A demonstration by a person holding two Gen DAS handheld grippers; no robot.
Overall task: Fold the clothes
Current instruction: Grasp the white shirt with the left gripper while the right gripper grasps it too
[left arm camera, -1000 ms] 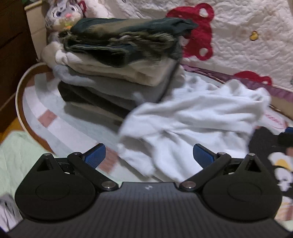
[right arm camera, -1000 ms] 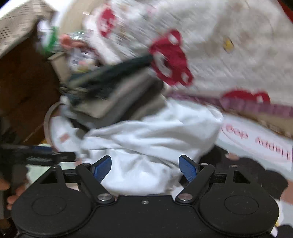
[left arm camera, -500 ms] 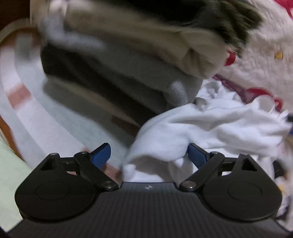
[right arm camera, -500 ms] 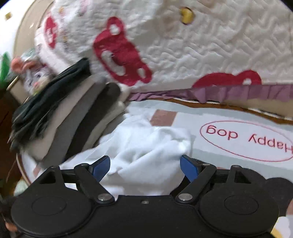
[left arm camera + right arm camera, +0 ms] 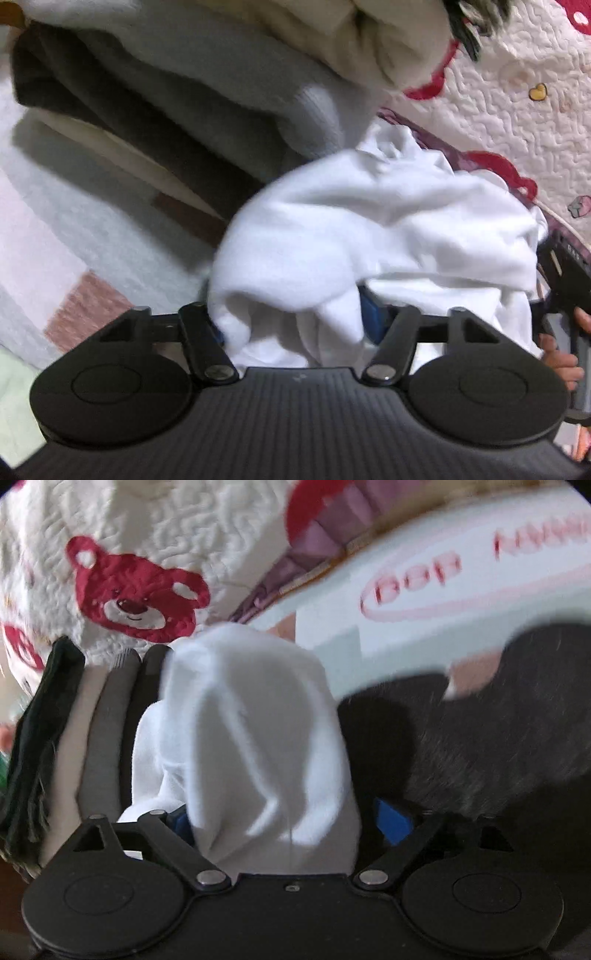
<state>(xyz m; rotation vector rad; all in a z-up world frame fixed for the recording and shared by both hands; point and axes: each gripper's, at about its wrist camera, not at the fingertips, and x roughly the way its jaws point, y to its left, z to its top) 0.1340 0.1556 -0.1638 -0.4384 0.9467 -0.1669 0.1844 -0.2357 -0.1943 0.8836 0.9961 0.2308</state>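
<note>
Your left claw [image 5: 291,325] has the white top [image 5: 369,229] bunched between its two blue pads. The pads sit wide apart, and the cloth hides most of them, so you cannot tell if that claw is pinching the cloth or just pushed into it.

In the left view, the white top fills the middle and runs out toward 3 o'clock. At 3 o'clock you see your right hand [image 5: 561,354] holding the other black tool, right at the edge of the cloth. The pile [image 5: 229,96] of folded clothes sits from 10 to 12 o'clock, touching the white top. The rug [image 5: 74,229] lies at 9 o'clock. The bear quilt [image 5: 517,92] is at 2 o'clock.

Your right claw [image 5: 284,819] also has the white top [image 5: 243,731] between its pads. One blue pad [image 5: 391,821] shows at 4 o'clock of the cloth. The other pad is mostly covered. The gap looks wide, so again you cannot tell if it grips.

In the right view, the white top stands up in the middle like a little hill. The pile [image 5: 103,716] leans against it at 9 o'clock. The quilt with a red bear [image 5: 136,594] is at 11 o'clock. The rug [image 5: 424,602] with pink letters is at 1 o'clock. Something dark and fuzzy [image 5: 498,716] lies at 3 o'clock, just beside the cloth.
</note>
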